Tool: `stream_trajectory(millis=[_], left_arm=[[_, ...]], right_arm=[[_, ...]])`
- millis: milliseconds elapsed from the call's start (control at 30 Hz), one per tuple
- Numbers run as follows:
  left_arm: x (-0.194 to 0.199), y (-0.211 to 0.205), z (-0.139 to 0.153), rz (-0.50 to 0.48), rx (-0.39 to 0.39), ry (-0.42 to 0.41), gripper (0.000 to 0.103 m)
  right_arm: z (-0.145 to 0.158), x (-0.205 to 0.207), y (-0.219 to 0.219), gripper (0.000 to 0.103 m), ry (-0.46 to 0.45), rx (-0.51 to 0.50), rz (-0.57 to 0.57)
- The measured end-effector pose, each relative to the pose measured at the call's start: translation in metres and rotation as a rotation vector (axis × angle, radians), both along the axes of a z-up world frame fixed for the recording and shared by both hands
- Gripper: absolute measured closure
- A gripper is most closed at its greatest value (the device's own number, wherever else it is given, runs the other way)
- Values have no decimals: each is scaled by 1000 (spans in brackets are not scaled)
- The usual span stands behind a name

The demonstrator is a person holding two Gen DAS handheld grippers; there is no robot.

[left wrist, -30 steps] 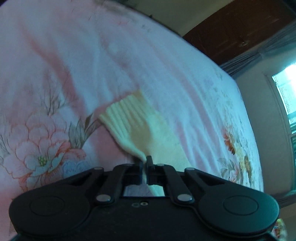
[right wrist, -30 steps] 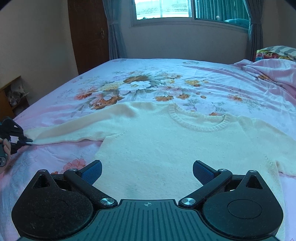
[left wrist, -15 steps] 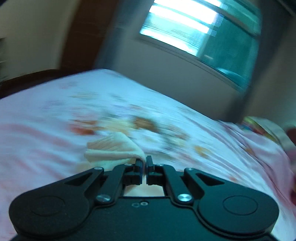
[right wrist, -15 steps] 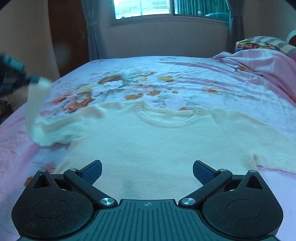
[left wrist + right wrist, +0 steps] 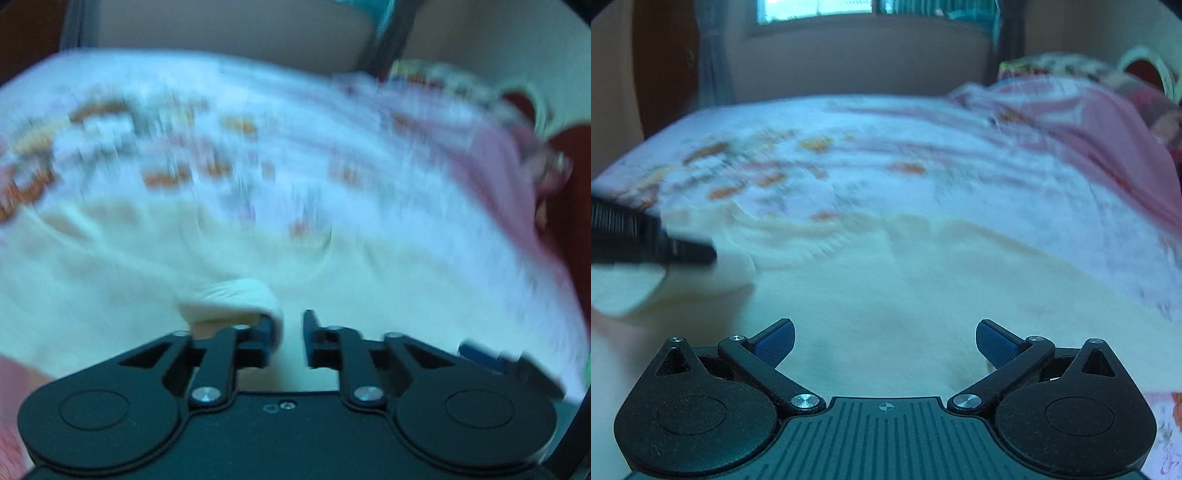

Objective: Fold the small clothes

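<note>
A cream knitted sweater (image 5: 923, 288) lies flat on the floral bed sheet (image 5: 871, 122), neckline towards the window. Its left sleeve cuff (image 5: 229, 295) is folded in over the body and rests against the left finger of my left gripper (image 5: 293, 325). The jaws are opening, with a clear gap between the pads and no cloth pinched there. From the right wrist view the left gripper (image 5: 683, 253) comes in from the left edge over the folded sleeve (image 5: 735, 269). My right gripper (image 5: 884, 339) hangs wide open above the sweater's lower body, holding nothing. Both views are motion-blurred.
A crumpled pink blanket (image 5: 1089, 122) and a patterned pillow (image 5: 1056, 62) lie at the far right of the bed. A window (image 5: 812, 7) with curtains is behind the bed, and a dark wooden door (image 5: 665, 66) stands at the left.
My left gripper carried the sleeve cuff from the outstretched left side in over the sweater's body, rolled upright, and its jaws parted. The right gripper moved to the right along the sweater, still open.
</note>
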State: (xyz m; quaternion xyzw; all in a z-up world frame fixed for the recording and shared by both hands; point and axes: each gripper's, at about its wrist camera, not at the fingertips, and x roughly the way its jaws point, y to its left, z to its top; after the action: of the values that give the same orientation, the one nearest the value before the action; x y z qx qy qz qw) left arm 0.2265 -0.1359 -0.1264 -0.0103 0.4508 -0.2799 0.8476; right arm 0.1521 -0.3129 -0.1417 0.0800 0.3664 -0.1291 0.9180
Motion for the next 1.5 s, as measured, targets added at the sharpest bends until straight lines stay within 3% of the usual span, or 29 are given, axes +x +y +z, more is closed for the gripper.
stream_trajectory(millis=[67,167,233,267,300,367,533,633,733,867,1133,1267,1367,1400,1433,1467,1500], left_arm=[[-4,-3,-1,-26,18,-1,86],[-24,8,31,-51,-29,-59,78],[-28,20,54,-46,-59,-105,70],[-29,23,66,-31,-60,-124,61],[-26,33,74,0,-58,-141,52],[-14,46,81,64,-31,-181,45],[22,105,52,264,91,-172,45],[36,123,15,306,182,-126,48],[41,128,-20,309,169,-18,50],[31,124,-27,290,183,-76,50],[21,142,-29,282,130,-74,49],[19,143,-31,289,116,-80,49],[20,143,-32,297,110,-77,49],[20,143,-32,298,110,-77,49],[20,143,-32,300,109,-77,49],[20,143,-32,303,104,-75,49],[20,143,-32,306,101,-74,49]], right_arm=[[-5,-4,-10,0,4,49,-6],[-1,-11,-15,0,-14,66,-7],[4,-14,-14,0,-30,66,3],[7,-14,-9,0,-35,67,8],[10,-13,-6,0,-36,69,16],[13,-10,2,0,-37,71,31],[19,-5,18,0,-43,60,65],[18,1,26,0,-32,56,81],[13,6,32,0,-16,55,93],[7,8,35,0,-7,77,103],[4,24,67,0,-15,138,189],[3,40,103,0,-17,102,253],[-6,58,116,1,13,44,225],[-7,61,115,13,13,44,205],[-7,63,109,34,8,58,183],[-7,64,101,86,17,87,151],[-7,63,91,93,24,126,113]])
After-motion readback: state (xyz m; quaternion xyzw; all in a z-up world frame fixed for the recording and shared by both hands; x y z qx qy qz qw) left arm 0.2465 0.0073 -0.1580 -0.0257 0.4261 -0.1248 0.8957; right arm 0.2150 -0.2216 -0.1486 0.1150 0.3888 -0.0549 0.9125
